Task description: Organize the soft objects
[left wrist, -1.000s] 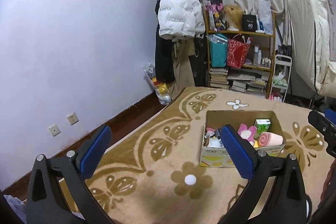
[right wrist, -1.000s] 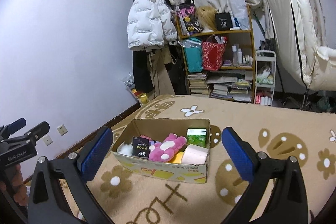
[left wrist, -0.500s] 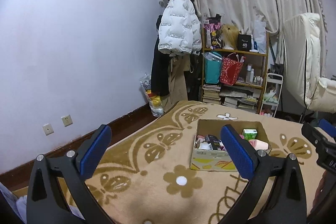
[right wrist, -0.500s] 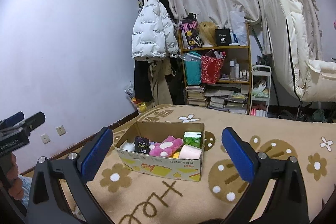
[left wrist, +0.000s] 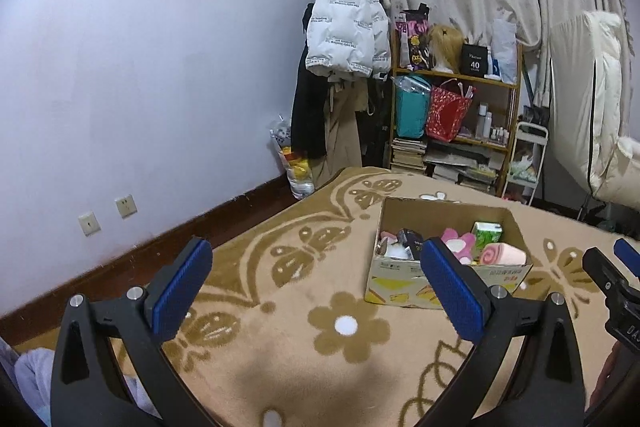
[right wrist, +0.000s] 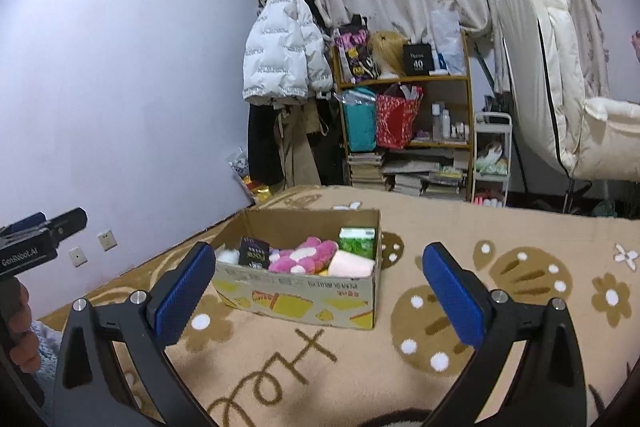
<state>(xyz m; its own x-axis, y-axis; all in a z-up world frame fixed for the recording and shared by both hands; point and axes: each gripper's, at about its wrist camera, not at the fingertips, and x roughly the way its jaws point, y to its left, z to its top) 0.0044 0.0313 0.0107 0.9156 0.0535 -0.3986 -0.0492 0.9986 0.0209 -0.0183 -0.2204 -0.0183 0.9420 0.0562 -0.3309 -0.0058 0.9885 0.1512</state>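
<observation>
An open cardboard box (right wrist: 304, 297) stands on a tan flower-patterned blanket (right wrist: 500, 307). It holds a pink plush toy (right wrist: 304, 259), a pink rolled towel (right wrist: 352, 264), a green tissue pack (right wrist: 357, 239), a black packet (right wrist: 253, 253) and something white. It also shows in the left wrist view (left wrist: 404, 283). My left gripper (left wrist: 316, 283) is open and empty, held above the blanket left of the box. My right gripper (right wrist: 316, 287) is open and empty, in front of the box.
A wooden shelf (right wrist: 404, 131) with bags, books and bottles stands by the curtain. A white puffer jacket (right wrist: 286, 55) hangs on the wall. A cream chair (right wrist: 560, 87) is at the right. A pale blue cloth (left wrist: 28, 379) lies at the lower left.
Both grippers tilted up and back half a second ago, then came down and closer to the box again. Both stayed open and empty.
</observation>
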